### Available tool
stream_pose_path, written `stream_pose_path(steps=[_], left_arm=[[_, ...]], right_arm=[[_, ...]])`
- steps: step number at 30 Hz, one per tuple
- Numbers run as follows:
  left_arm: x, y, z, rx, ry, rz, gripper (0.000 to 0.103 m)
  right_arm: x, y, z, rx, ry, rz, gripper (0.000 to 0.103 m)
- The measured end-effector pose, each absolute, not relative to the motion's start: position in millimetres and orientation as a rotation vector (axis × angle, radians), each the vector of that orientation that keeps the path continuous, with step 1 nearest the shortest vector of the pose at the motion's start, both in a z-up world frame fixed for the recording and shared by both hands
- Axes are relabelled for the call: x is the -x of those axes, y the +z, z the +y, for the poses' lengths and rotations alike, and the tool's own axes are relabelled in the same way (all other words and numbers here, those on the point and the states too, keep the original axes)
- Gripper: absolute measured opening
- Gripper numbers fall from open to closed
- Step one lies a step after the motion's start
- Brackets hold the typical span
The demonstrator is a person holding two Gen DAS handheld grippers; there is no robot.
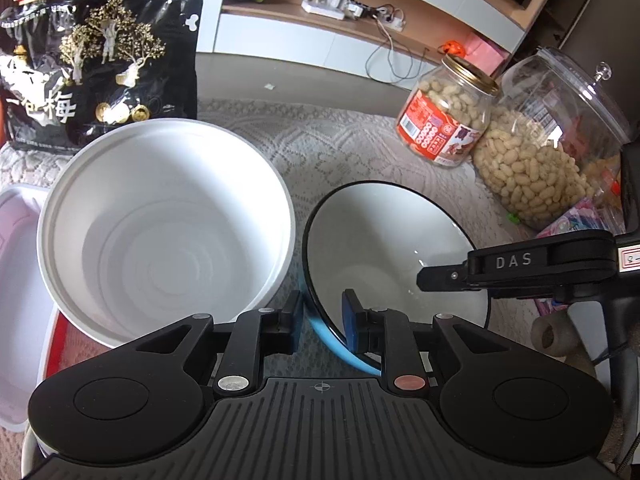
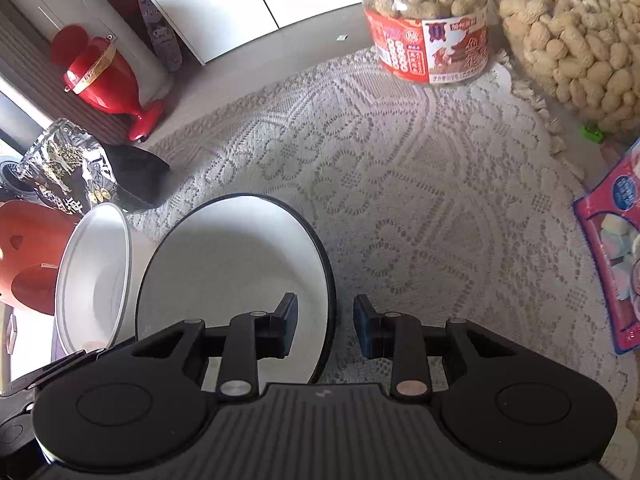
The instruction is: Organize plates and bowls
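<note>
A black-rimmed bowl [image 1: 380, 240], white inside and blue outside, sits on the lace cloth; it also shows in the right wrist view [image 2: 236, 264]. A large white bowl [image 1: 168, 224] stands just left of it, also in the right wrist view [image 2: 96, 276]. My left gripper [image 1: 322, 318] is open, its jaws straddling the near left rim of the black-rimmed bowl. My right gripper [image 2: 325, 326] is open, its jaws straddling that bowl's right rim, the left finger [image 2: 286, 320] inside the bowl. The right gripper's finger [image 1: 448, 276] shows over the bowl in the left wrist view.
A black snack bag [image 1: 100, 64] stands behind the white bowl. Two peanut jars [image 1: 448, 116] [image 1: 552, 148] stand at the back right. A white container [image 1: 16, 288] lies far left. A red vase [image 2: 104, 80] and a pink snack packet [image 2: 612, 256] flank the lace cloth [image 2: 420, 200].
</note>
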State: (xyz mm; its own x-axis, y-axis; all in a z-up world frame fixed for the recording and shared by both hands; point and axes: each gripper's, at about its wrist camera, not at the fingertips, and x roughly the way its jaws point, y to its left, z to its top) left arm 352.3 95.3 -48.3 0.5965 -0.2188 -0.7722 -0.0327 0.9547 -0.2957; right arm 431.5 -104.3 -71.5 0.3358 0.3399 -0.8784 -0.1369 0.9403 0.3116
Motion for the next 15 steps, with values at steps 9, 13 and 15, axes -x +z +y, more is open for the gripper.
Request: stream_pose_path(steps=[9, 13, 15], left_arm=[[-352, -48, 88, 0.268, -0.132, 0.922, 0.037], [-354, -50, 86, 0.326, -0.205, 0.949, 0.044], [-357, -53, 86, 0.365, -0.26, 0.979, 0.044]], right_arm=[[-434, -88, -89, -0.166, 0.34, 1.239, 0.029], [-421, -78, -94, -0.13, 0.339, 1.229, 0.029], [-416, -73, -105, -0.132, 0.339, 1.221, 0.029]])
